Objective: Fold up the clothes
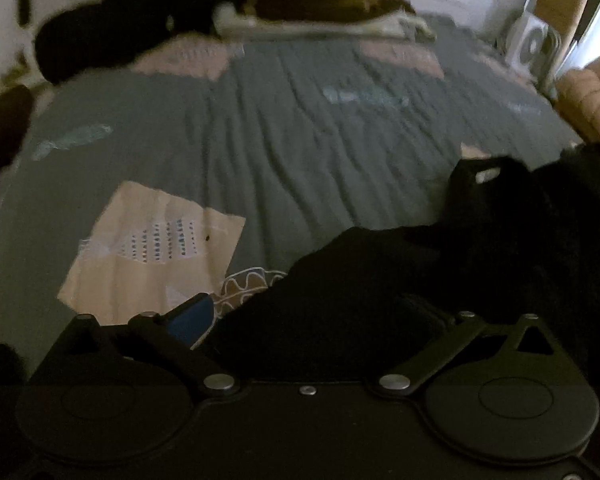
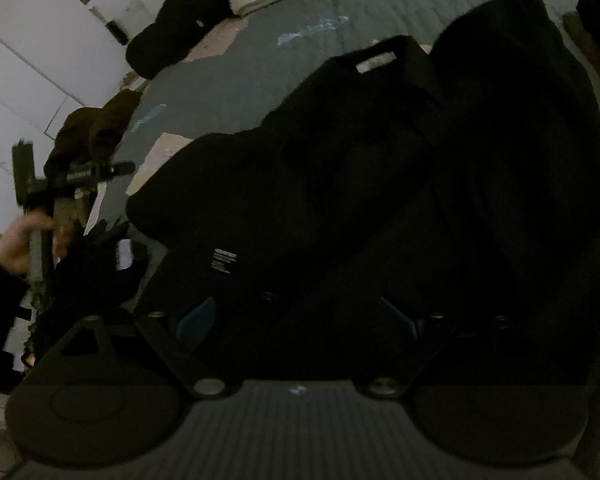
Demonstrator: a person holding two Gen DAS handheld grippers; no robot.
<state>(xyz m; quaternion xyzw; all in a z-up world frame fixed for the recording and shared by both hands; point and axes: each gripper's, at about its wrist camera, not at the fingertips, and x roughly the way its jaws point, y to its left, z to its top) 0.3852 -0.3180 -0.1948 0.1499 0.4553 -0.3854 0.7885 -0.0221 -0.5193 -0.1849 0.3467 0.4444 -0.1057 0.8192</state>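
Black garment lies crumpled on the bed, collar label up and toward the far side, bulk bunched to the right. Not flat yet, so my read is we're at the spread/align step before any fold.

Right gripper sits low over the near hem, jaws released and wide, cloth under them, but too dark to say the pads touch. Left gripper is over the garment's left edge, jaws spread, nothing pinched; only its blue left pad shows, the other is lost against the black cloth.

Room: the quilt left of and beyond the garment is bare, good for pulling flat. A pile of dark clothes sits well apart along the far edge. The garment's right side runs close to the bed edge, so little slack there.
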